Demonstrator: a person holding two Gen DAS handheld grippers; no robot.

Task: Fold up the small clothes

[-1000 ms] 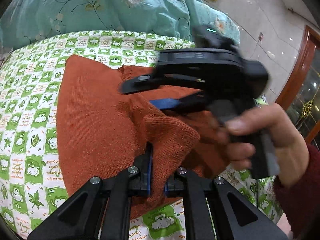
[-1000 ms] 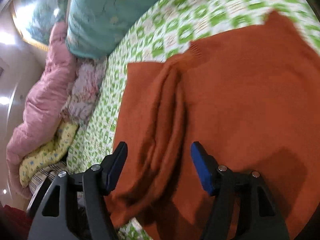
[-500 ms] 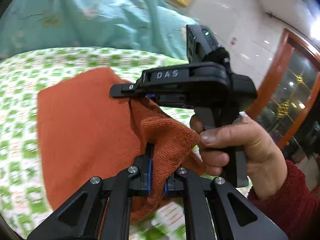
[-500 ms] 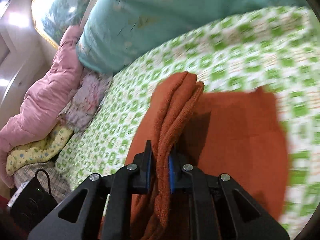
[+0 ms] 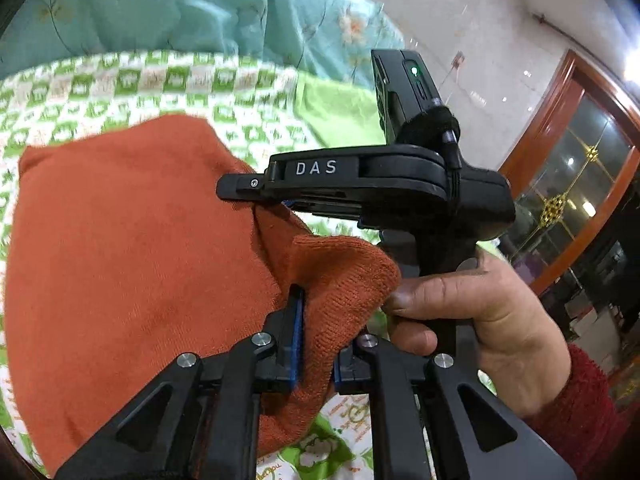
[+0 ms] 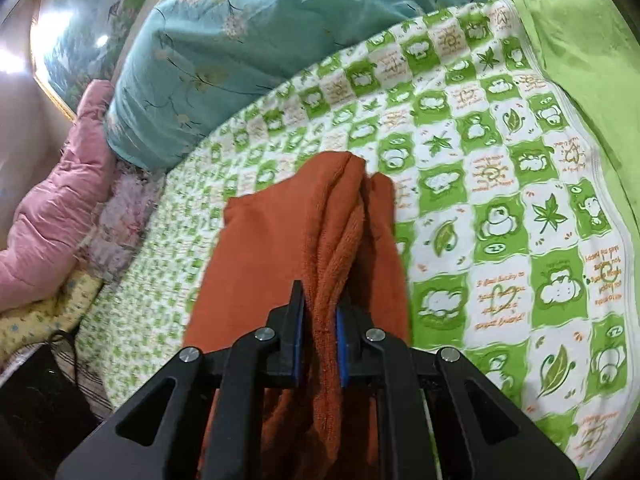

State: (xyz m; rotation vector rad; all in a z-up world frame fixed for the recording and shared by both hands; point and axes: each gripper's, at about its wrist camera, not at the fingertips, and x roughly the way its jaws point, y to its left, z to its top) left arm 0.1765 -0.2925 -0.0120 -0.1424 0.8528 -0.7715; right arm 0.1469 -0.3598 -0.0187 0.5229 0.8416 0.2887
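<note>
A rust-orange knit sweater (image 5: 120, 248) hangs lifted over the green-and-white checked bed cover (image 5: 168, 88). My left gripper (image 5: 318, 320) is shut on a bunched ribbed edge of the sweater. My right gripper (image 6: 320, 320) is shut on a gathered fold of the same sweater (image 6: 280, 248), which drapes ahead and below the fingers. In the left wrist view the right gripper (image 5: 256, 196) shows side-on, held by a hand in a red sleeve, its tip at the sweater. The fabric between each pair of pads hides the pad gap.
A teal flowered duvet (image 6: 260, 32) lies along the far side of the bed. A pink quilt (image 6: 52, 208) and yellow bedding (image 6: 36, 320) are piled at the left. A plain green sheet (image 6: 580, 52) edges the cover. A wooden door frame (image 5: 560, 128) stands at the right.
My right gripper closed on a fold of the sweater, and both grippers lifted it off the bed. The sweater now hangs bunched, exposing more checked cover.
</note>
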